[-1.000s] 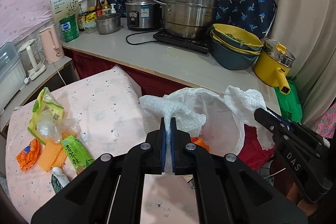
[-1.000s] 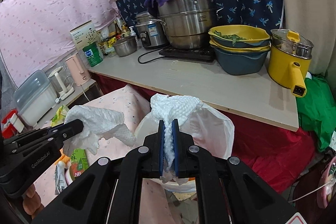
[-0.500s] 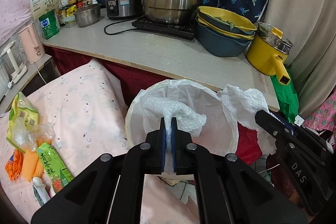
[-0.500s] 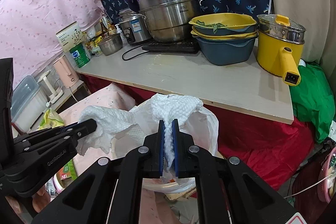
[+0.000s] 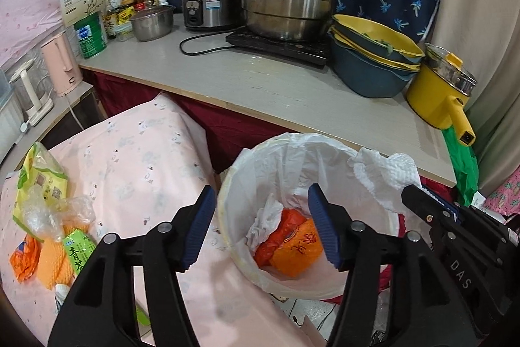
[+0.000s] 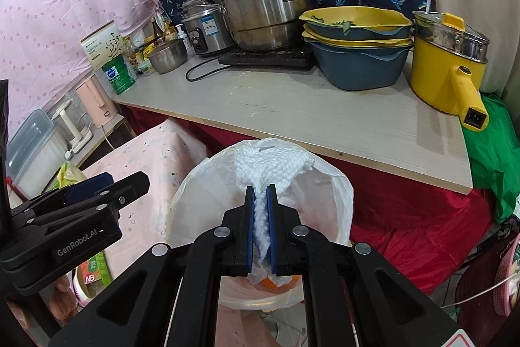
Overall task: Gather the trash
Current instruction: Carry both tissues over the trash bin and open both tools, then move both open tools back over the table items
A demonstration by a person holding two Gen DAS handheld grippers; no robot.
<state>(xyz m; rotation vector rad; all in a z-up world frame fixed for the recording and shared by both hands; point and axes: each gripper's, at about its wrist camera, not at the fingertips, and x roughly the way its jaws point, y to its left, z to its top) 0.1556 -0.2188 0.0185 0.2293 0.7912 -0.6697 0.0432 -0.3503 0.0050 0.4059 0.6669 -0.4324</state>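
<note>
Pink cloth table (image 5: 136,165); right gripper (image 6: 260,223) pinching quilted paper towel (image 6: 269,165).

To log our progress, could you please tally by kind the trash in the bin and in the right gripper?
White paper towels: 2, crumpled towel in the bin, held towel in the right gripper.
Orange wrappers: 2, red-orange bag, orange packet.
Total: 4.

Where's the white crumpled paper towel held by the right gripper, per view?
Left wrist: white crumpled paper towel right of centre, over the bin's right rim.
Right wrist: centre, clamped in the right gripper.
Shared landmark: white-lined trash bin, yellow electric pot behind.
</note>
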